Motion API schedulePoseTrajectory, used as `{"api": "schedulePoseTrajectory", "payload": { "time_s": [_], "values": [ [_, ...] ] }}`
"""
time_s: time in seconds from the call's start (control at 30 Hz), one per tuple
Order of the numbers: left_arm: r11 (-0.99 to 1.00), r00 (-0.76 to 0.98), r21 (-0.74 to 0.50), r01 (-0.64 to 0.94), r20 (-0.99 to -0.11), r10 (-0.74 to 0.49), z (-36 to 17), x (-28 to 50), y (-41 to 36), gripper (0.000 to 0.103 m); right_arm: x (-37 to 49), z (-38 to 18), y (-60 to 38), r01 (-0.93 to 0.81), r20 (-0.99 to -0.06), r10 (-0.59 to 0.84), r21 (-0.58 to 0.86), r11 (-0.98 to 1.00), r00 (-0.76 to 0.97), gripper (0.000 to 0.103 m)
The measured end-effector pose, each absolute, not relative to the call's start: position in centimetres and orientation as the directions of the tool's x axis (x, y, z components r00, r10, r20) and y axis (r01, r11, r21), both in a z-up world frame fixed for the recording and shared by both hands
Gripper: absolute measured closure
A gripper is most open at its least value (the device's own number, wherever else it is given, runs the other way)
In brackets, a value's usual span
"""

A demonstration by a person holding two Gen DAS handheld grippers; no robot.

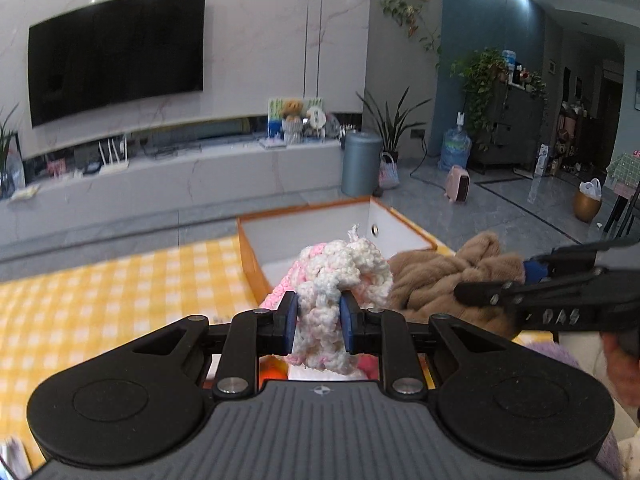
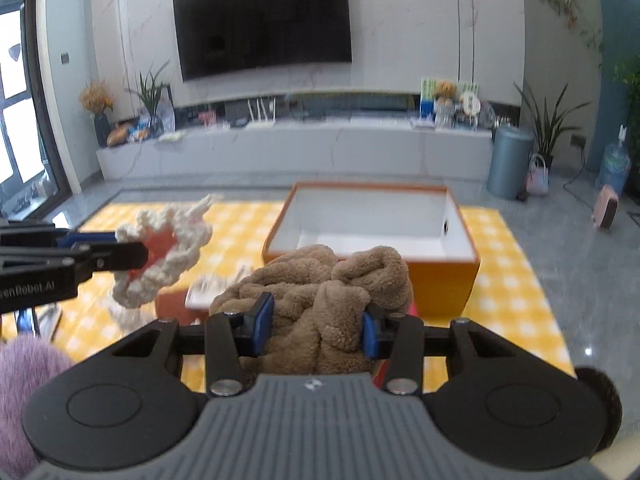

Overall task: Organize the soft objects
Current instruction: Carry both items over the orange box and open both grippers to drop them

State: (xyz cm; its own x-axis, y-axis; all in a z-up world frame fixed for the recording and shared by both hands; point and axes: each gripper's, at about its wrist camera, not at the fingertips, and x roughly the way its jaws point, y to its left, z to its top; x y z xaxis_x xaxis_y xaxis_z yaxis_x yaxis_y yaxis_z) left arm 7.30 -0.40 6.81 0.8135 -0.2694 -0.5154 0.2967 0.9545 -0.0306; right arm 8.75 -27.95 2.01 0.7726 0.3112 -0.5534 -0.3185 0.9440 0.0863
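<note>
- While both loads hang in the air, left gripper (image 1: pixel 319 326) is clenched on knit (image 1: pixel 340 280), pads (image 1: pixel 291 326) biting the white-pink bundle near its lower middle; loose tail sags below the jaws.
- Right gripper (image 2: pixel 318 330) is clenched on fleece (image 2: pixel 320 284), a brown wad bulging up and forward past the blue pads (image 2: pixel 262 324); grip looks deep, bulk sits above the jaws.
- Left wrist view shows the right gripper coming in from the right, just beside the knit; fleece (image 1: pixel 440 276) nearly touches it. Judgement: keep the two apart on approach so fibres don't snag.
- Purple fluff (image 2: pixel 24 372) sits low left in the right wrist view, not held; likely a later pick.
- Box (image 2: pixel 452 272), orange outside, white inside, stands ahead on the yellow check cloth (image 2: pixel 516 280); interior looks bare from here, near wall hidden by fleece.
- Step, as judged: carry each piece over the rim and drop inside.
- Do it well: lift fleece clear of the near wall first, since its drape could catch the rim.
- Release one at a time, fleece toward the far or right side, knit in the remaining space.
- Open jaws only once the bundle is fully above the inside; hanging tail of knit could flop outside.
- Risk: box is light-looking, a nudge may slide it on the cloth.
- TV wall and cabinet beyond, irrelevant.
</note>
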Motion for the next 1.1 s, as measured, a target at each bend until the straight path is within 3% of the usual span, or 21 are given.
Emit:
{"api": "schedulePoseTrajectory", "payload": {
  "time_s": [0.2, 0.37, 0.47, 0.67, 0.83, 1.1],
  "values": [
    [0.953, 0.809, -0.03, 0.302, -0.52, -0.273, 7.1, 12.0, -0.9, 0.078, 14.0, 3.8, -28.7, -0.301, -0.522, 0.295, 0.075, 0.951, 0.8, 0.059],
    [0.937, 0.813, 0.068, 0.342, -0.522, -0.259, 6.2, 16.0, -3.1, 0.078, 19.8, 2.7, -27.6, -0.28, -0.552, 0.253, 0.037, 0.959, 0.794, 0.059],
    [0.908, 0.805, 0.15, 0.39, -0.534, -0.258, 4.6, 18.1, -4.8, 0.078, 23.8, 1.2, -27.1, -0.271, -0.587, 0.221, 0.003, 0.963, 0.779, 0.059],
    [0.85, 0.728, 0.221, 0.479, -0.64, -0.245, 0.1, 24.0, -6.7, 0.078, 30.9, -2.9, -26.5, -0.285, -0.691, 0.194, -0.018, 0.958, 0.697, 0.059],
    [0.833, 0.659, 0.22, 0.508, -0.721, -0.212, -2.9, 27.0, -7.3, 0.078, 34.9, -6.6, -25.5, -0.3, -0.771, 0.173, -0.025, 0.954, 0.613, 0.059],
    [0.838, 0.633, 0.222, 0.498, -0.753, -0.177, -4.8, 28.3, -7.0, 0.077, 37.3, -9.5, -24.5, -0.3, -0.843, 0.147, -0.017, 0.954, 0.518, 0.056]
  ]
}}
